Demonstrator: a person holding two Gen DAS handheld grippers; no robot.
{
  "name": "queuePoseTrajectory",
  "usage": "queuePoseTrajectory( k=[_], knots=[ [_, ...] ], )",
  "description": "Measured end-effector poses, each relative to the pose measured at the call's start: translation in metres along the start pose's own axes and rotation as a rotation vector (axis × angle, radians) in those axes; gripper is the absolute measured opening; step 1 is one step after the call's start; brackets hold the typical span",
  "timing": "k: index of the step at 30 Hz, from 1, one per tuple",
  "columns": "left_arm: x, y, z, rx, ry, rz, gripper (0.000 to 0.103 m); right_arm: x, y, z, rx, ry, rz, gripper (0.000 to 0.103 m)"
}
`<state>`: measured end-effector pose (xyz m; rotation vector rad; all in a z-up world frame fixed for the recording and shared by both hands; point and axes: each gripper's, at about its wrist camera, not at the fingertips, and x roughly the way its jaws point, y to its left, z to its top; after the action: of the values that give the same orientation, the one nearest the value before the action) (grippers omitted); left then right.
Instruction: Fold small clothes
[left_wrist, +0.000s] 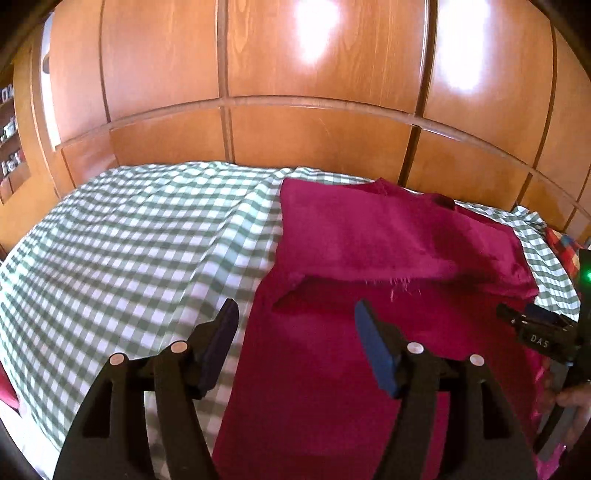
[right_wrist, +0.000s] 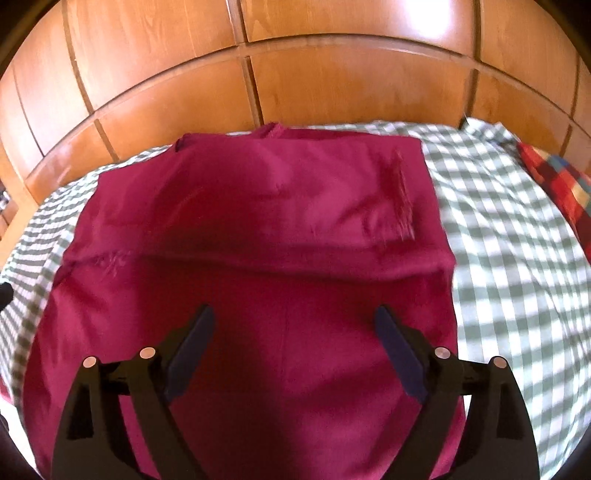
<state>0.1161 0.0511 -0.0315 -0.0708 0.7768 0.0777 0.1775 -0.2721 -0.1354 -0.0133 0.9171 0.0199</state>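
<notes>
bed (left_wrist: 129, 236) left of the cloth (left_wrist: 369, 332): broad checked sheet, open to pass. wood panels (left_wrist: 314, 147) close off the far edge right behind the cloth. right of the cloth, a sheet strip (right_wrist: 509, 258) runs to a plaid cushion (right_wrist: 557, 184) at the far corner. right gripper (left_wrist: 532, 317) hangs at the cloth's right edge.

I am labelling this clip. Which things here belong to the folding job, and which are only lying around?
Belong to the job:
magenta cloth, partly folded
left gripper, open
right gripper, open

Just there:
green checked bedsheet
multicoloured checked fabric at the bed's edge
wooden panelled wall
</notes>
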Motion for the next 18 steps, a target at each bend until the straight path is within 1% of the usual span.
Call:
queuePoseTrajectory(
  k=[2, 7, 13, 18],
  knots=[
    [-0.006, 0.001, -0.008, 0.007, 0.001, -0.002, 0.065, -0.007, -0.002, -0.012, 0.005, 0.019, -0.004, 0.088],
    [-0.015, 0.004, -0.026, 0.017, 0.004, -0.003, 0.066, -0.029, -0.016, -0.037, -0.030, 0.030, -0.009, 0.088],
    [-0.016, 0.012, -0.049, 0.011, 0.048, -0.011, 0.066, -0.053, -0.033, -0.062, -0.070, 0.035, 0.000, 0.088],
    [-0.018, 0.024, -0.080, 0.036, 0.098, -0.017, 0.066, -0.074, -0.052, -0.078, -0.040, 0.034, -0.005, 0.088]
  ],
)
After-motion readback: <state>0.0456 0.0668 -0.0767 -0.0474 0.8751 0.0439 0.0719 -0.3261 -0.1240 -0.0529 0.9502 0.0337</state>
